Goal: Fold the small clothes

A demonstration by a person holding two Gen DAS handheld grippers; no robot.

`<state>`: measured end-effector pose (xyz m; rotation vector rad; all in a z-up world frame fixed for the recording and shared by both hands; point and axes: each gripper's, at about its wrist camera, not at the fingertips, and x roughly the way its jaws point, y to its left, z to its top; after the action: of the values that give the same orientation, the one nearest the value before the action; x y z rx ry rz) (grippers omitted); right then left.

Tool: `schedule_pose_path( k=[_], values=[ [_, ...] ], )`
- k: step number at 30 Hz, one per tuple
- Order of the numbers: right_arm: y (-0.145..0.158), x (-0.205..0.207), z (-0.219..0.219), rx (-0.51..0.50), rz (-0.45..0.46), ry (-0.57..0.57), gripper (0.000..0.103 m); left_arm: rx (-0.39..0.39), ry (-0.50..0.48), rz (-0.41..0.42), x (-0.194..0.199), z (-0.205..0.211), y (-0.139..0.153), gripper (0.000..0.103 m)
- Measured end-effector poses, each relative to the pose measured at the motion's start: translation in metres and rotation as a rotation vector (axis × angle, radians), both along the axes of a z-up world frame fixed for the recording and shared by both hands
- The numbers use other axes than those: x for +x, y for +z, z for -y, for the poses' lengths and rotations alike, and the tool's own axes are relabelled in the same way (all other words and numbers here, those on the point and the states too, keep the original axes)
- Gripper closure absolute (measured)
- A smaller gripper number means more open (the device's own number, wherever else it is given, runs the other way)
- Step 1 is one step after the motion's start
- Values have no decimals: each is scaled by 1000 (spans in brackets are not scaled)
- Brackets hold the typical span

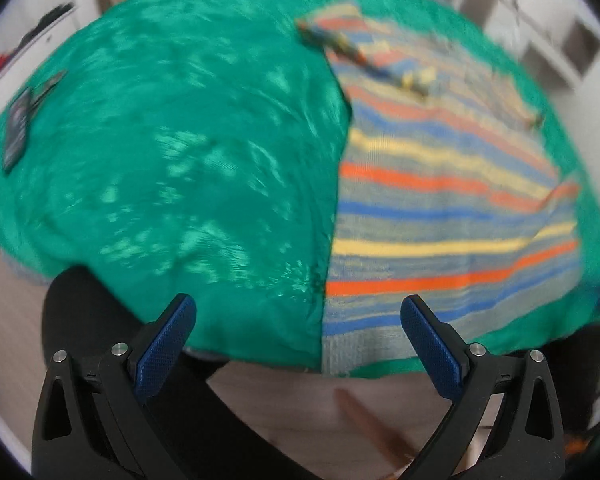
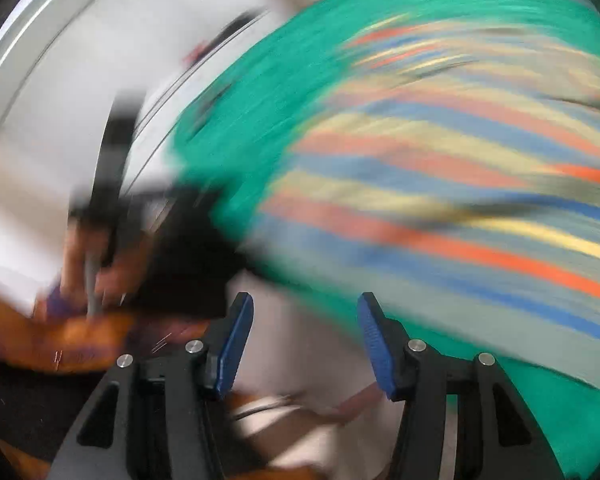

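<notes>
A striped garment [image 1: 440, 208] with orange, yellow, blue and grey bands lies flat on the right half of a green cloth [image 1: 180, 160] that covers the table. Its near hem reaches the table's front edge. My left gripper [image 1: 298, 308] is open and empty, above the front edge, just short of the garment's near left corner. In the right wrist view the garment [image 2: 440, 200] is heavily blurred by motion. My right gripper [image 2: 306, 306] is open and empty, off the table's near edge, left of the garment.
A dark phone-like object [image 1: 18, 132] lies at the far left of the green cloth. A black chair or stool [image 1: 88, 320] stands in front of the table's near left edge. White cabinets [image 1: 560, 40] stand behind the table. The other hand [image 2: 88, 264] shows blurred.
</notes>
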<state>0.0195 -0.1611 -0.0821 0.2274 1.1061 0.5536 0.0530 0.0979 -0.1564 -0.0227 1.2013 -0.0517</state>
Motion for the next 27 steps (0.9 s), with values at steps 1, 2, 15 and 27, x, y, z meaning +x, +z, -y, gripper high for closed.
schedule_pose_path(
  k=[1, 2, 15, 27],
  values=[
    [0, 4, 40, -71, 11, -138, 46, 20, -12, -24, 3, 6, -10, 2],
    [1, 10, 58, -111, 1, -195, 44, 34, -22, -56, 6, 12, -21, 6],
    [-25, -9, 110, -92, -167, -208, 97, -26, -94, -101, -4, 27, -19, 100],
    [-94, -20, 84, -287, -330, -273, 98, 282, -184, -110, 0, 62, -43, 101]
  ],
)
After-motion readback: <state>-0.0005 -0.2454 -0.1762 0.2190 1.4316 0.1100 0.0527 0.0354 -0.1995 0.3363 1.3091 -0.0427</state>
